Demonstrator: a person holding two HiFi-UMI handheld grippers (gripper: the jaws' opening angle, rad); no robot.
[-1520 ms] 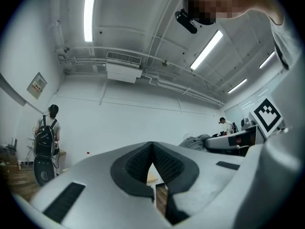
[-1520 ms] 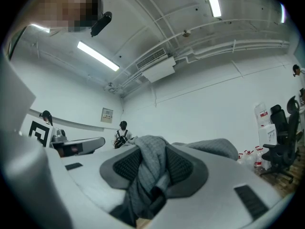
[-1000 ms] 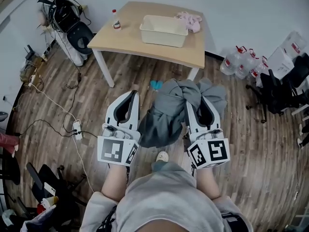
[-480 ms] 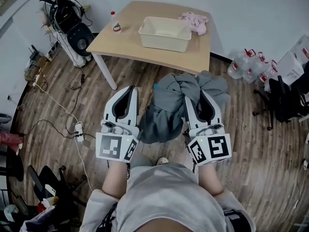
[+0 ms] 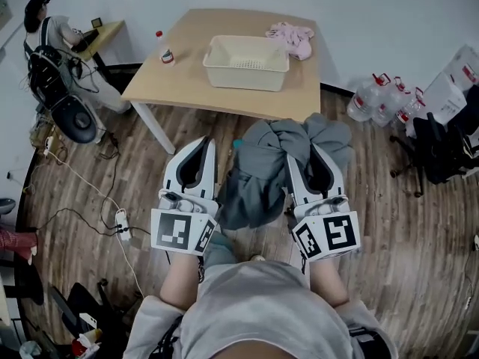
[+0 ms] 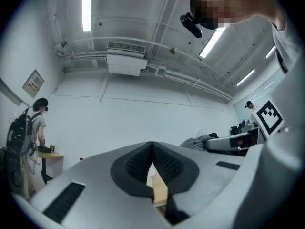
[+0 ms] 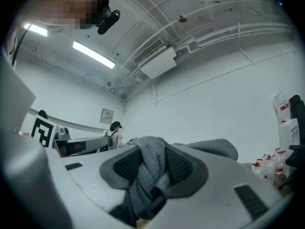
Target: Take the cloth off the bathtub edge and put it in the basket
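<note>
A grey cloth [image 5: 258, 172] hangs bunched in the air between my two grippers, above the wooden floor. My right gripper [image 5: 316, 154] is shut on its upper folds; in the right gripper view the cloth [image 7: 151, 175] fills the gap between the pads. To the cloth's left my left gripper [image 5: 203, 146] is shut with nothing in it, and in the left gripper view [image 6: 152, 162] its pads meet. Ahead of both, a cream basket [image 5: 247, 63] stands on a wooden table [image 5: 179, 77]. No bathtub shows.
A pink cloth [image 5: 293, 39] lies behind the basket and a small bottle [image 5: 165, 52] stands at the table's left. Water bottles [image 5: 378, 96] and black chairs [image 5: 441, 144] are at the right. A person [image 5: 45, 40] stands far left; cables and a power strip [image 5: 120, 215] lie on the floor.
The table and basket have come nearer and shifted in the view. The person at the far left has moved further left. Both grippers keep their pose, the right still holding the cloth.
</note>
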